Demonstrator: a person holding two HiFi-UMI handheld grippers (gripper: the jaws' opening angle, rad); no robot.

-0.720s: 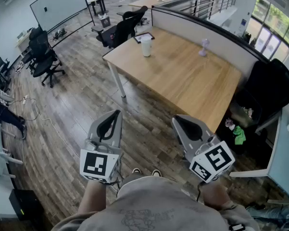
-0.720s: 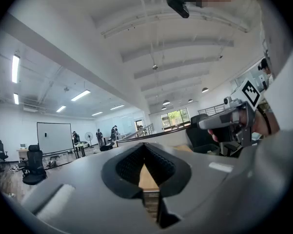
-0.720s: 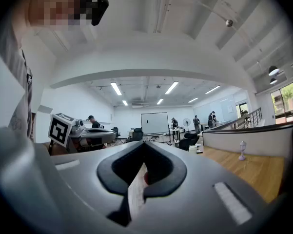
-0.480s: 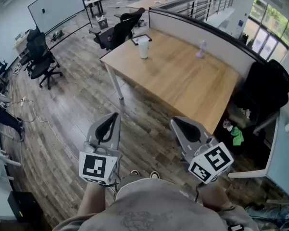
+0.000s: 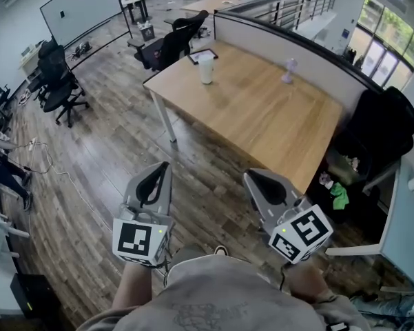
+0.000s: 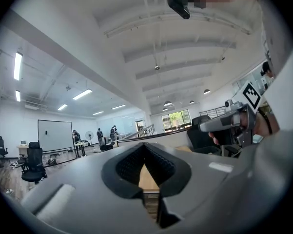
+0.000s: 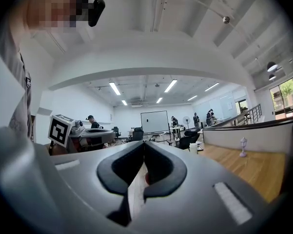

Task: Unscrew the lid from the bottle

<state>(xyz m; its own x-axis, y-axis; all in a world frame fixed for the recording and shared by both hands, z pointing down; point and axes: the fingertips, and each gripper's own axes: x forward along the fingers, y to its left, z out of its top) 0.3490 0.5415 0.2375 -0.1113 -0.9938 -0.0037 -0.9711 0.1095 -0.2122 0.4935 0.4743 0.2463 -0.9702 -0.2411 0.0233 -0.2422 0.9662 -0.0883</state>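
A white bottle (image 5: 206,68) with a white lid stands upright near the far left corner of a wooden table (image 5: 262,116), next to a dark tablet. In the right gripper view the bottle (image 7: 193,147) shows small and far off. My left gripper (image 5: 167,163) and right gripper (image 5: 249,174) are held side by side at waist height over the wooden floor, well short of the table. Both have their jaws together with nothing between them. The left gripper view (image 6: 144,145) and the right gripper view (image 7: 144,143) each show the pads closed.
A small pale lamp-like object (image 5: 287,69) stands at the table's far edge by a grey partition. Black office chairs (image 5: 57,81) stand to the left, another (image 5: 181,36) behind the table. A dark chair and bags (image 5: 382,133) sit to the right.
The head view has shifted slightly, so the table sits a little further left in the picture. Both grippers stay shut and almost still.
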